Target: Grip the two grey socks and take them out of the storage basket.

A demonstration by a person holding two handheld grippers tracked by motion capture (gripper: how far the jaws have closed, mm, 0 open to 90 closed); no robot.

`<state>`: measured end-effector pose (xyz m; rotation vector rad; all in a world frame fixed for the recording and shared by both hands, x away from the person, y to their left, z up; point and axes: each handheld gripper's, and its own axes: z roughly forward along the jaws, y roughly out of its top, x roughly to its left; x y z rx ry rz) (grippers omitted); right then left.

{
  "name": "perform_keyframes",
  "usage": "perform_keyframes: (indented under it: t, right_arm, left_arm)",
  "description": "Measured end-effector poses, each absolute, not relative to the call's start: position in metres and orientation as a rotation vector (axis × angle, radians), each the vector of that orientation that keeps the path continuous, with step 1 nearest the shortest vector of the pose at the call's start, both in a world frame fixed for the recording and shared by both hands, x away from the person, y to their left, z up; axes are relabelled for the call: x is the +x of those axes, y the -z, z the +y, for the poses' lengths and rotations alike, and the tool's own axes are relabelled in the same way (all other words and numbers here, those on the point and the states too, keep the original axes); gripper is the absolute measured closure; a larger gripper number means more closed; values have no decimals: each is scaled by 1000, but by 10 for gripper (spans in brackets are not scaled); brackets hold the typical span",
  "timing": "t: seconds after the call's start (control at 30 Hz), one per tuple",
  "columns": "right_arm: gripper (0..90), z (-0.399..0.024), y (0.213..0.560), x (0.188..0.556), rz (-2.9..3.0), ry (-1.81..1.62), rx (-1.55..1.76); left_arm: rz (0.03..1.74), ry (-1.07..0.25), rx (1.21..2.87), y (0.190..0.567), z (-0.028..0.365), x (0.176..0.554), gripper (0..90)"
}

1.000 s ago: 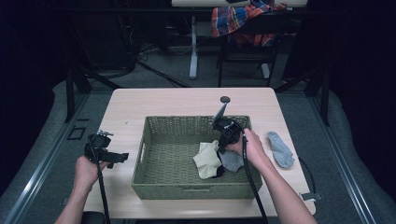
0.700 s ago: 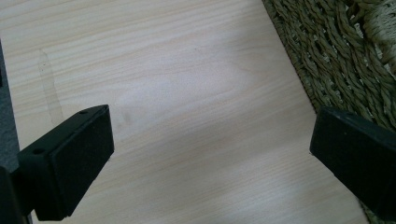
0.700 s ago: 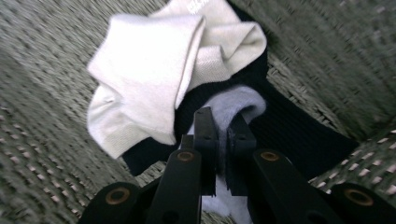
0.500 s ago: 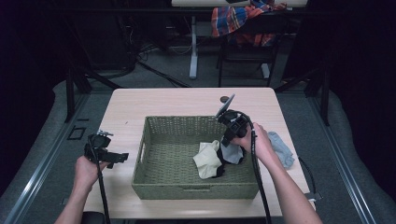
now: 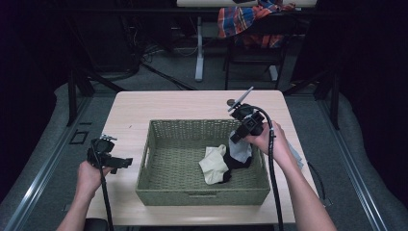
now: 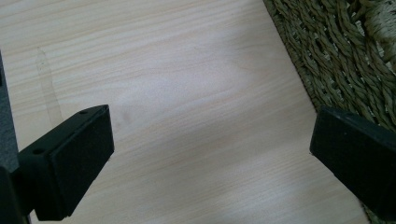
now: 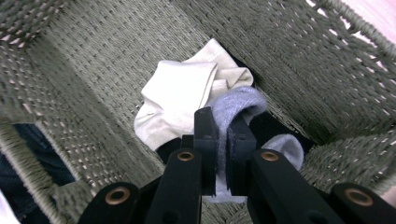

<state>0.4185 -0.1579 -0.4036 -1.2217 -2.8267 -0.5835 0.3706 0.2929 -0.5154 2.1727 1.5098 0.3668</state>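
Note:
A green woven basket stands mid-table. Inside it lie a cream cloth and a black garment. My right gripper points down over the basket's right side, shut on a grey sock that hangs from it. In the right gripper view, the sock is pinched between the jaws of the right gripper, above the cream cloth. My left gripper is held left of the basket. In its own view the left gripper stands wide open over bare table.
Another grey sock lies on the table right of the basket, mostly behind the right hand. A small dark round object sits near the table's far edge. The basket wall is close beside the left gripper.
The right gripper has risen from the basket floor and drifted toward the far right, lifting the grey sock with it. The left hand has stayed put.

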Motion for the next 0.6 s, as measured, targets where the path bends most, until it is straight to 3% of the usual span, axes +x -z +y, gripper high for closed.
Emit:
perform_keyframes:
  t: [0.6]
  right_arm:
    - [857,-176,361,403,-2848,752,-1226]
  left_arm:
    - [1504,-361,2179,515,292,371,0]
